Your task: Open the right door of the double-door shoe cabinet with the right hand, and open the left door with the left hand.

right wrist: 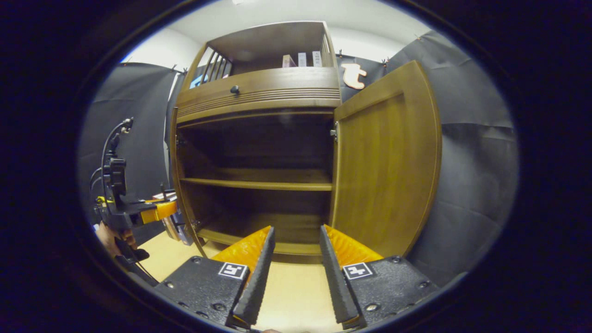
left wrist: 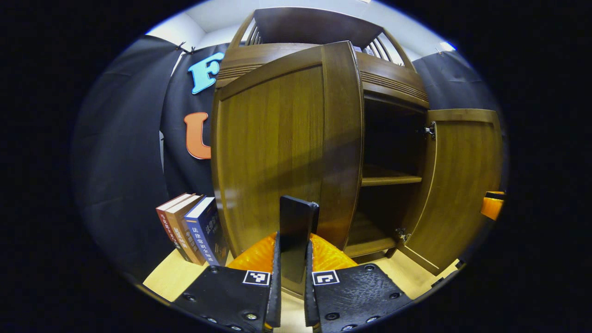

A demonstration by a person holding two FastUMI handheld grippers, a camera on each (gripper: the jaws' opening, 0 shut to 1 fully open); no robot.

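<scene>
The brown wooden shoe cabinet (right wrist: pixel 259 88) stands in front of me with dark shelves inside. In the left gripper view its left door (left wrist: pixel 273 152) is swung partly outward. My left gripper (left wrist: pixel 293 240) is shut on that door's dark upright handle (left wrist: pixel 296 217). The right door (right wrist: pixel 384 162) stands wide open, and shows in the left gripper view as right door (left wrist: pixel 462 180). My right gripper (right wrist: pixel 296 229) is open and holds nothing, low in front of the bottom shelf, apart from the right door. In the right gripper view the left gripper (right wrist: pixel 138 212) sits at the cabinet's left edge in a hand.
Several books (left wrist: pixel 194 226) lean against the black cloth wall left of the cabinet. A drawer with a round knob (right wrist: pixel 235 89) sits above the doors, and books (right wrist: pixel 303 59) stand on the top rack. Light wooden floor (right wrist: pixel 296 286) lies before the cabinet.
</scene>
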